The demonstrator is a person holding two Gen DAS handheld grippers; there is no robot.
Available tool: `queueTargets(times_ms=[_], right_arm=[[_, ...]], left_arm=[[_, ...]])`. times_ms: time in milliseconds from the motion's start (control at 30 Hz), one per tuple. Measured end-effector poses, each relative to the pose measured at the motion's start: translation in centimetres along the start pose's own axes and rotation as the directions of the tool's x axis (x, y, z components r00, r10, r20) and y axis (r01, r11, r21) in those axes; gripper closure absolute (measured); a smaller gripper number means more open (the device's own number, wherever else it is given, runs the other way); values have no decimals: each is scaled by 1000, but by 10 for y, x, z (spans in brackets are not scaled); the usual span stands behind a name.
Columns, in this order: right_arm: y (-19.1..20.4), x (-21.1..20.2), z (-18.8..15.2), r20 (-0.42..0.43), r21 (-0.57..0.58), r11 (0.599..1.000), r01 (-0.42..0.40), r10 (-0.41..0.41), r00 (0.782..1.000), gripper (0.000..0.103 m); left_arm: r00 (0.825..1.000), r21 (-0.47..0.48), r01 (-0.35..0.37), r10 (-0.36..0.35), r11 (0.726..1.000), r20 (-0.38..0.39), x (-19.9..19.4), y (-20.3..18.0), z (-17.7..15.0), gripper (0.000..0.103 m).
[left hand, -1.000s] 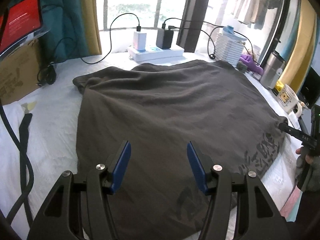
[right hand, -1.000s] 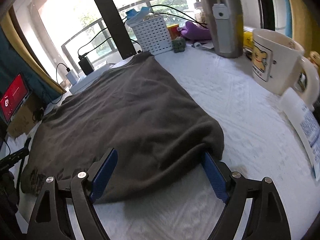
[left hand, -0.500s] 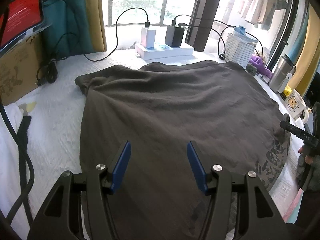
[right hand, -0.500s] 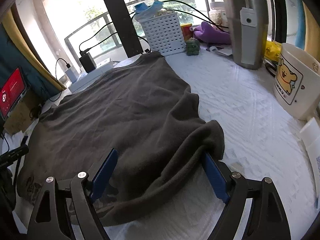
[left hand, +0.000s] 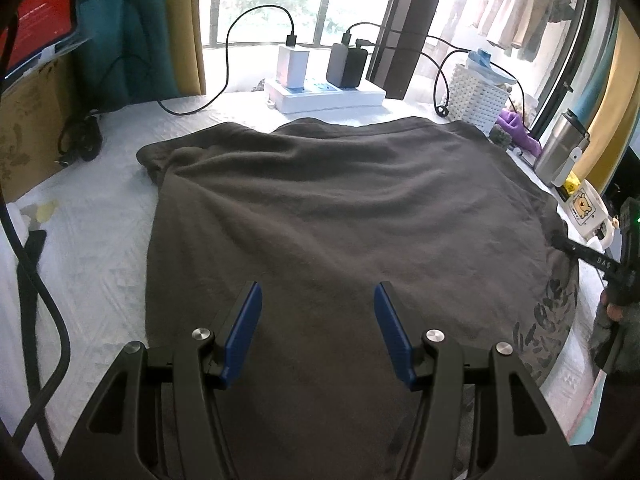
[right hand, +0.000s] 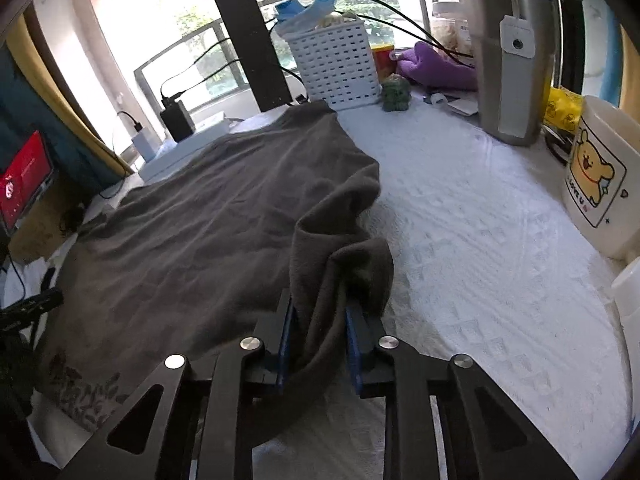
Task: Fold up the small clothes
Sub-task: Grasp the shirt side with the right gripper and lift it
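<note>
A dark grey-brown shirt (left hand: 344, 216), soft and fleecy with shallow ripples, lies spread across a white quilted cover (right hand: 480, 216) stitched in small diamonds. Its right edge is bunched into a thick raised fold, and the right gripper (right hand: 320, 336) is closing its blue pads (right hand: 286, 344) on that fold, cloth pressed between them and spilling over both sides. The left gripper (left hand: 318, 332) hovers above the near middle of the shirt, jaws parted, nothing between its flat blue pads (left hand: 244, 332). A faded print (left hand: 544, 328) marks the near right corner; its letters are too distorted to read. The shirt's near hem is hidden behind the gripper frames, and its far left corner curls into a rumpled lump. At the right margin of the left view a gloved hand (left hand: 616, 308) is cut off by the frame. Along the far edge stand a glossy white power strip (left hand: 324, 94) with chargers and looping black cables, and a perforated white basket (right hand: 336, 64); a brushed steel tumbler (right hand: 508, 56) and a smooth cream mug (right hand: 600, 184) with a yellow bear crowd the right side. Bare cover stays open between shirt and mug, and in a strip to the shirt's left, bounded by a black strap (left hand: 28, 264).
</note>
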State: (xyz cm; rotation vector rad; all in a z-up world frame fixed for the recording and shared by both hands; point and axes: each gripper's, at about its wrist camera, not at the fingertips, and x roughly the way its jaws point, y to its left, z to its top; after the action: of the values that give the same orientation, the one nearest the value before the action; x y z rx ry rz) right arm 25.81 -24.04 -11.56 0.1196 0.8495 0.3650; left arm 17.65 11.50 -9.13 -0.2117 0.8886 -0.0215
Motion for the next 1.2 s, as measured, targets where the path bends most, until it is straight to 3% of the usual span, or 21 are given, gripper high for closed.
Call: queueTargets(times_ms=[300,533,933,1200], right_arm=[[45,-26,30,72,-120,988,-92,101,992,86],[106,-33,46,83,-247,955,-163,188,979,86],[219,-13,26,-51,-426,841,-333,345,937,86],[281,5,-16,-178,-525,751,-400,363,915,86]], left_arm=[[999,-45,-13,14,999,31,-14,22,-8,44],[998,-87,-24,29,996,54,-30,41,-19,44],[994,-141,-45,57,989,89,-55,67,-37,44],[991,-171,-64,83,983,107,-72,82,-51,44]])
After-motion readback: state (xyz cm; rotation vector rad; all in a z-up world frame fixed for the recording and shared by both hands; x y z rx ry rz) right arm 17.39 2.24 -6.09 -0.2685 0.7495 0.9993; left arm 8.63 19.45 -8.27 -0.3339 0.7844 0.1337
